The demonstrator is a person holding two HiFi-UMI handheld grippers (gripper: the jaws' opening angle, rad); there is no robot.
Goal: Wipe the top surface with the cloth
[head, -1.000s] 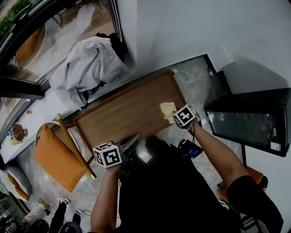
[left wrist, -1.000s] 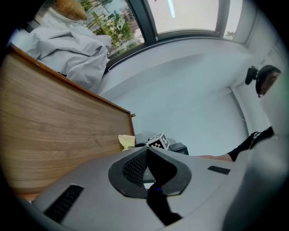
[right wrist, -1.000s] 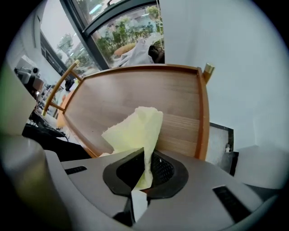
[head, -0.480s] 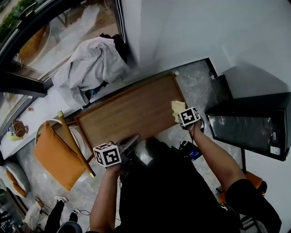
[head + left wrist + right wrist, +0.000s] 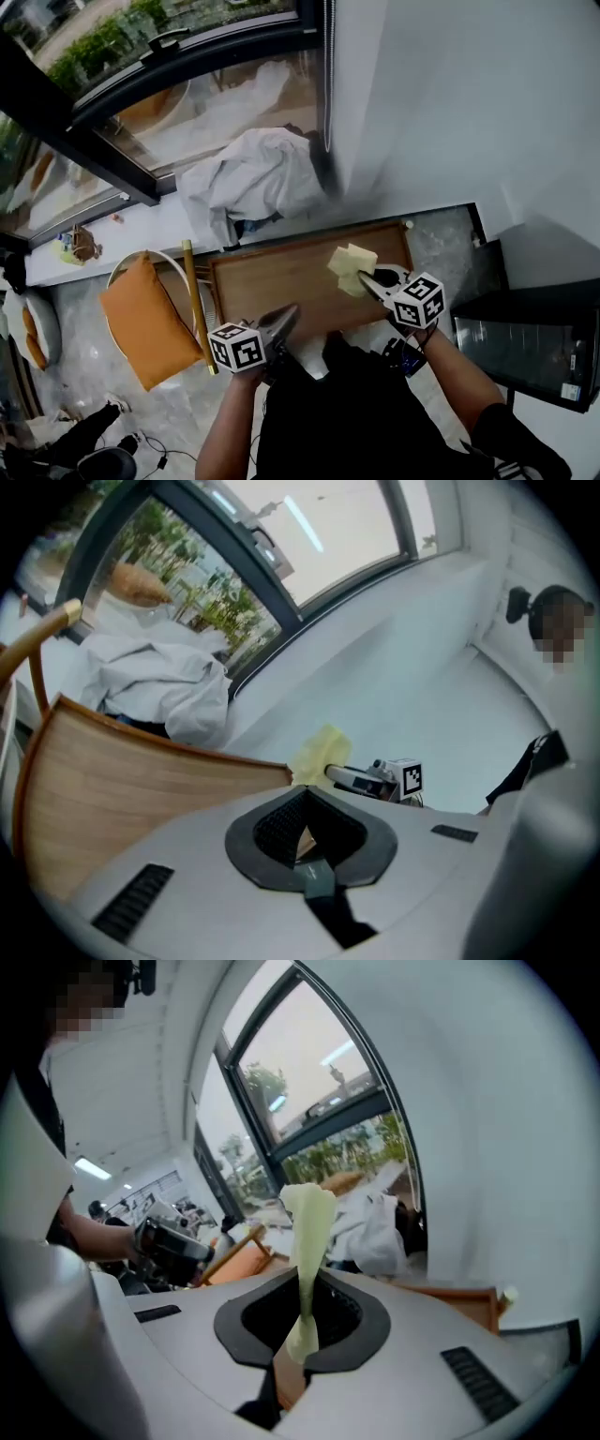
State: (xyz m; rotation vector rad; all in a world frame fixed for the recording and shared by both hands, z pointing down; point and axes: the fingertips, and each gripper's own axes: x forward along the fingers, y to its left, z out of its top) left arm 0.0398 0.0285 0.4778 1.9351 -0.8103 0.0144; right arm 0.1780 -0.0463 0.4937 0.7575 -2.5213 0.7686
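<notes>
We pinch the yellow cloth [image 5: 349, 267] in our right gripper [image 5: 367, 279], its loose end ahead of the jaws over the wooden top [image 5: 272, 281], while our left gripper [image 5: 286, 319] is closed, empty.

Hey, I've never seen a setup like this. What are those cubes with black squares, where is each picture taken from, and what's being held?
There's no robot: a person holds hand tongs in each hand, and the marked cubes are part of them. The top-down picture comes from a camera on the person's head; the other two come from cameras riding on each tool, looking along its tongs. The right tongs are pinched shut on a pale yellow cloth over the right end of a wooden table. The left tongs are closed on nothing, near the table's front edge. Beyond the table lies a heap of white fabric.
</notes>
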